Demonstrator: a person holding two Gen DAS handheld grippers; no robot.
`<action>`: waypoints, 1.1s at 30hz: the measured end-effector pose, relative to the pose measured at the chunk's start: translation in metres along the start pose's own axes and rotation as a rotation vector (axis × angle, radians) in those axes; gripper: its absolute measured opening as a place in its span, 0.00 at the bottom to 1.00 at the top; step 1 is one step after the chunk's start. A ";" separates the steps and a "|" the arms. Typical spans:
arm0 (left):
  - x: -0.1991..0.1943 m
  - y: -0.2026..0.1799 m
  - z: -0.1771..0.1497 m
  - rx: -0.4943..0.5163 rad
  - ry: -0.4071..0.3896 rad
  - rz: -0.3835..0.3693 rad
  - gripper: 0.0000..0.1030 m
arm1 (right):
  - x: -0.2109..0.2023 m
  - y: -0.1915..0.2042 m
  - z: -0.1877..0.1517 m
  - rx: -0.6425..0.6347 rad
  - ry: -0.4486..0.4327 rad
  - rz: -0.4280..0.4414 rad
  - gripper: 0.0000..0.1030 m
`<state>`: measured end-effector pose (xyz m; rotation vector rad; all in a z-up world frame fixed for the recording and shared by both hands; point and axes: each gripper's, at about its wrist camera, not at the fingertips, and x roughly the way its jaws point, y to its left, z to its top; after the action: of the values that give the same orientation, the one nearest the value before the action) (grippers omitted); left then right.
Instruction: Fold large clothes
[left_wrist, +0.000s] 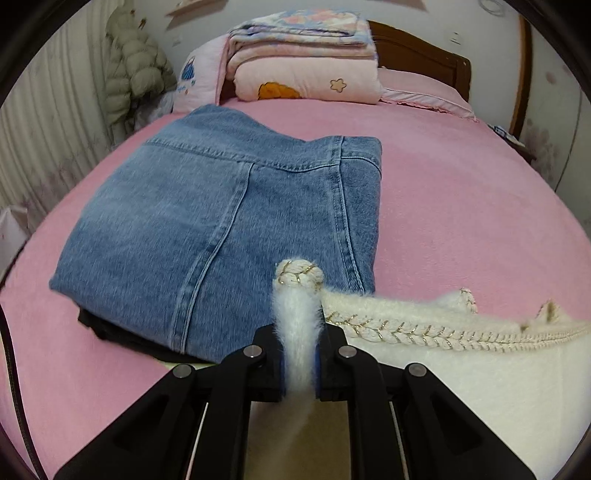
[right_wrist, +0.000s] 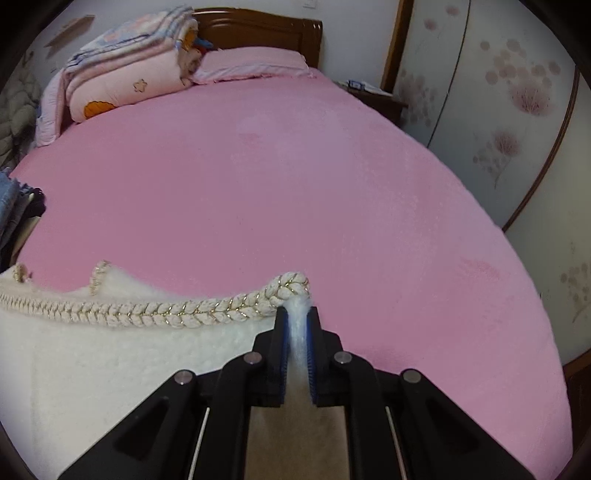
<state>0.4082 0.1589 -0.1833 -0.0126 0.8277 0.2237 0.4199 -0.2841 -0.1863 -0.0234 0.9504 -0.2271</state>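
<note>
Left tongs (left_wrist: 298, 328) closed on one corner of the fluffy white garment (left_wrist: 461, 373); right tongs (right_wrist: 297, 325) clamped on another corner, braided gold-flecked trim (right_wrist: 166, 308) strung between them. Garment hangs over the near edge of the pink bed (right_wrist: 295, 177). Folded jeans (left_wrist: 229, 214) at 11 o'clock from left tongs, atop dark clothing. Folded quilts (left_wrist: 303, 62) far at 12 o'clock by headboard (right_wrist: 258, 33).
</note>
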 end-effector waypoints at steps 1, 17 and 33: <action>0.002 0.000 0.002 0.011 -0.006 0.004 0.09 | 0.004 0.000 -0.001 0.002 0.003 -0.004 0.07; -0.060 -0.005 -0.004 0.022 -0.143 0.109 0.70 | -0.049 0.018 0.000 -0.003 -0.041 -0.007 0.16; -0.118 -0.056 -0.146 -0.101 -0.014 -0.024 0.80 | -0.128 0.153 -0.124 -0.169 0.010 0.390 0.28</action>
<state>0.2358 0.0673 -0.2007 -0.1156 0.8017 0.2423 0.2760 -0.0984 -0.1738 0.0081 0.9621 0.2138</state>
